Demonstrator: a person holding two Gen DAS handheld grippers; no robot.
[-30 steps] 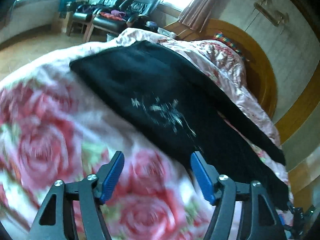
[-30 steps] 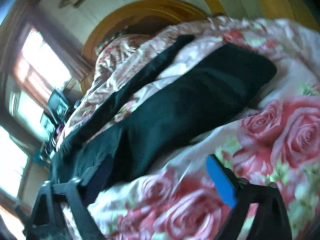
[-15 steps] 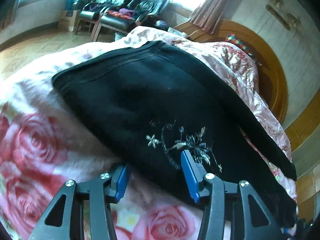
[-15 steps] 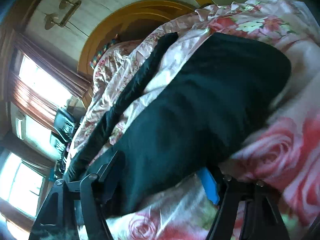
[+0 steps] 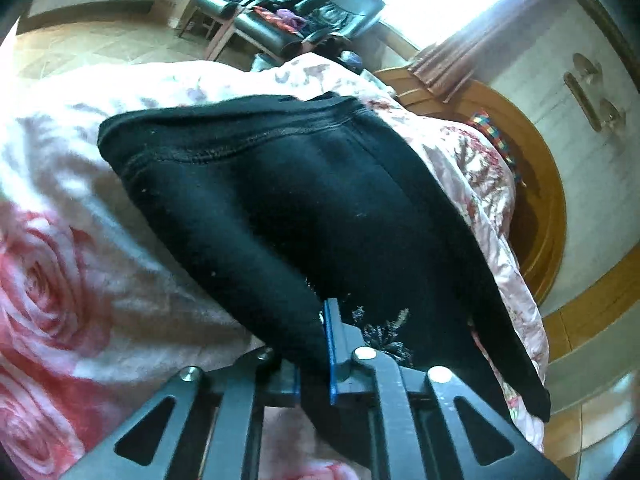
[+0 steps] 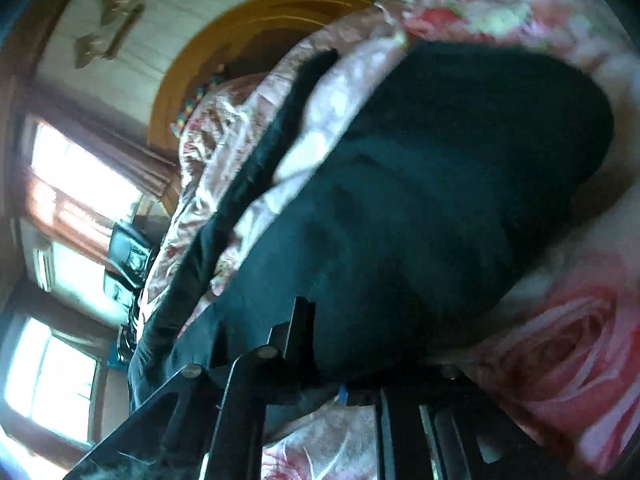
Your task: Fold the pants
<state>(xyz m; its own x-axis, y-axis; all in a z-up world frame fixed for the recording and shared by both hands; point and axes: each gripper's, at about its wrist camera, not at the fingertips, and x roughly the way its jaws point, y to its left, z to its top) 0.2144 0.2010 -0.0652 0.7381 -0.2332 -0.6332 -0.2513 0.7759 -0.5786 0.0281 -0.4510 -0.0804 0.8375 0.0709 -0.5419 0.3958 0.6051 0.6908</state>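
Black pants [image 5: 300, 200] lie spread across a rose-print bedspread [image 5: 60, 260], waistband toward the far left, legs running off to the right. My left gripper [image 5: 314, 344] is shut on the near edge of the pants by the pale embroidery, and the cloth bunches over its left finger. In the right wrist view the pants [image 6: 420, 220] fill the middle, one leg trailing toward the headboard. My right gripper [image 6: 324, 360] has its jaws closing, with a fold of the near edge pinched between them and lifted off the bedspread [image 6: 560, 340].
A curved wooden headboard [image 5: 548, 208] stands at the far end of the bed, seen too as the headboard [image 6: 224, 40] in the right wrist view. Black armchairs [image 5: 320, 12] with clothes on them stand beyond the bed by a bright window. Wooden floor lies to the left.
Both grippers moved forward and down onto the near edge of the pants and went from wide open to closed on the cloth, which now bunches up at each.
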